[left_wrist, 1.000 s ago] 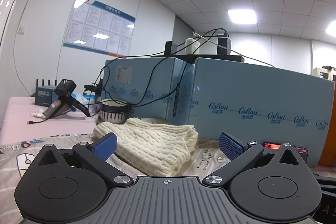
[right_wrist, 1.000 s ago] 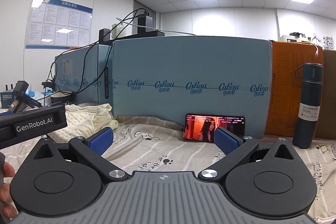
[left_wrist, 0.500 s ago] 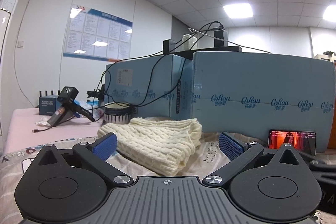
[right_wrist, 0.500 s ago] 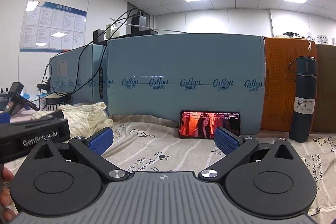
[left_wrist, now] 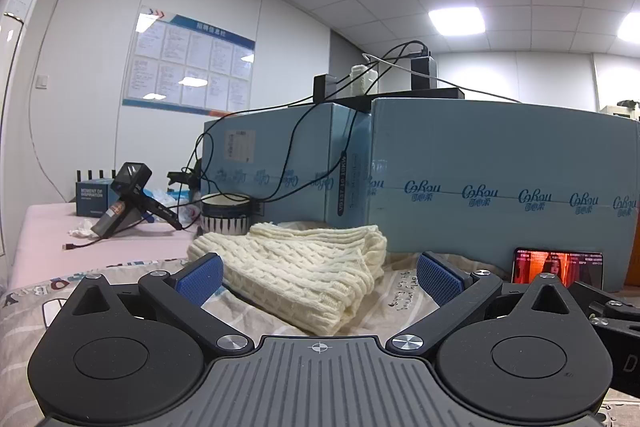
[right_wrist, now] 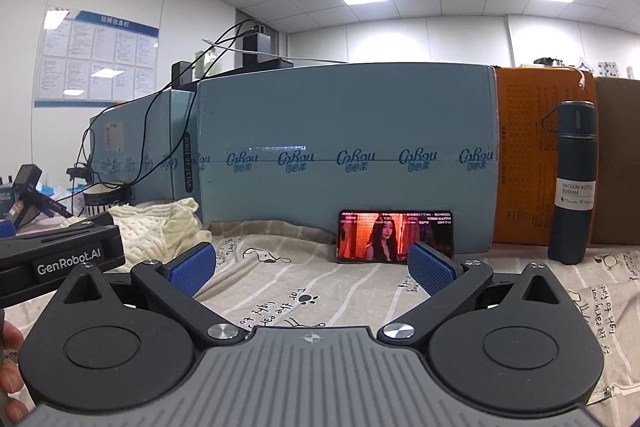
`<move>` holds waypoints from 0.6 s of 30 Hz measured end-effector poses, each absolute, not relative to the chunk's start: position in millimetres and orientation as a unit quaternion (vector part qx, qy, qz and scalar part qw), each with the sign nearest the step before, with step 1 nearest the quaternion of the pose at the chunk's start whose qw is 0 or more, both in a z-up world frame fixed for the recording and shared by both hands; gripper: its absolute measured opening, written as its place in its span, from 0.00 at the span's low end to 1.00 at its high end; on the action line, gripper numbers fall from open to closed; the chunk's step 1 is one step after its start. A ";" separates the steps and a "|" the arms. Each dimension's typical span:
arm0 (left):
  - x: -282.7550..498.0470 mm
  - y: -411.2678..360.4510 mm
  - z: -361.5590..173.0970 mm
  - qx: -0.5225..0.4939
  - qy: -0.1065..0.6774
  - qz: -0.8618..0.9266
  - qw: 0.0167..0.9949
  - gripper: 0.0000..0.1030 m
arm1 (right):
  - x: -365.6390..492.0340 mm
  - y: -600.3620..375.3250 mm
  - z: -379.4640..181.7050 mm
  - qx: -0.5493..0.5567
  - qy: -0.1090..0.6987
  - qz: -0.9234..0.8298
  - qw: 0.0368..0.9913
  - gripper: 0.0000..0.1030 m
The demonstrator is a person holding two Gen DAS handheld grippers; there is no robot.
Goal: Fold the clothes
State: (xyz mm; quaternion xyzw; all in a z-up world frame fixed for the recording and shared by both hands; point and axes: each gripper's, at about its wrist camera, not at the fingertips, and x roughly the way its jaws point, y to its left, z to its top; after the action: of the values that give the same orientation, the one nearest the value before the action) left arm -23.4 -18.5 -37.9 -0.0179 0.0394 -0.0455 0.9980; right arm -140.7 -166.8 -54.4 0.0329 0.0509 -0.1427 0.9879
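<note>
A folded cream cable-knit sweater (left_wrist: 304, 267) lies on the patterned sheet (left_wrist: 404, 303), just beyond my left gripper (left_wrist: 320, 277). That gripper is open, its blue pads apart, with nothing between them. In the right wrist view the same sweater (right_wrist: 160, 227) shows at the left, behind the body of the left gripper (right_wrist: 60, 255). My right gripper (right_wrist: 312, 267) is open over the bare sheet (right_wrist: 288, 291), holding nothing. A hand's fingers (right_wrist: 10, 367) show at the left edge.
Blue cartons (left_wrist: 500, 187) form a wall behind the sheet, with cables and chargers on top. A phone (right_wrist: 394, 235) playing video leans against them. A dark vacuum bottle (right_wrist: 572, 183) stands at right by an orange box (right_wrist: 524, 155). A striped bowl (left_wrist: 226, 215) and a camera device (left_wrist: 128, 199) sit at left.
Both views have levelled and drawn back slightly; the phone has come into the left wrist view. The sweater lies still, and both grippers stay open.
</note>
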 end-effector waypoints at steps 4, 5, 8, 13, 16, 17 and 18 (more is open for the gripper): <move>-23.1 -18.6 -37.8 -0.018 0.040 -0.046 0.998 1.00 | -141.4 -166.7 -54.5 0.034 0.050 -0.144 0.988 1.00; -23.2 -18.6 -37.8 -0.018 0.039 -0.046 0.998 1.00 | -141.4 -166.4 -54.5 0.033 0.050 -0.144 0.988 1.00; -23.6 -18.9 -37.8 -0.017 0.039 -0.046 0.998 1.00 | -142.0 -165.8 -54.9 0.033 0.050 -0.144 0.988 1.00; -23.5 -19.1 -37.8 -0.016 0.038 -0.046 0.998 1.00 | -141.6 -165.8 -53.9 0.034 0.051 -0.144 0.988 1.00; -23.3 -19.0 -37.6 -0.016 0.038 -0.046 0.998 1.00 | -141.2 -166.1 -54.1 0.034 0.051 -0.144 0.988 1.00; -23.2 -19.1 -37.6 -0.016 0.039 -0.046 0.998 1.00 | -141.1 -166.2 -54.1 0.035 0.051 -0.143 0.988 1.00; -23.1 -19.2 -37.4 -0.016 0.039 -0.046 0.998 1.00 | -140.7 -166.1 -54.1 0.035 0.052 -0.143 0.988 1.00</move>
State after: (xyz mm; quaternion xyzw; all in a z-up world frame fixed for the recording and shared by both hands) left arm -23.1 -19.2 -37.4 -0.0160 0.0386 -0.0463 0.9981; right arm -140.7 -166.1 -54.1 0.0349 0.0516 -0.1435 0.9877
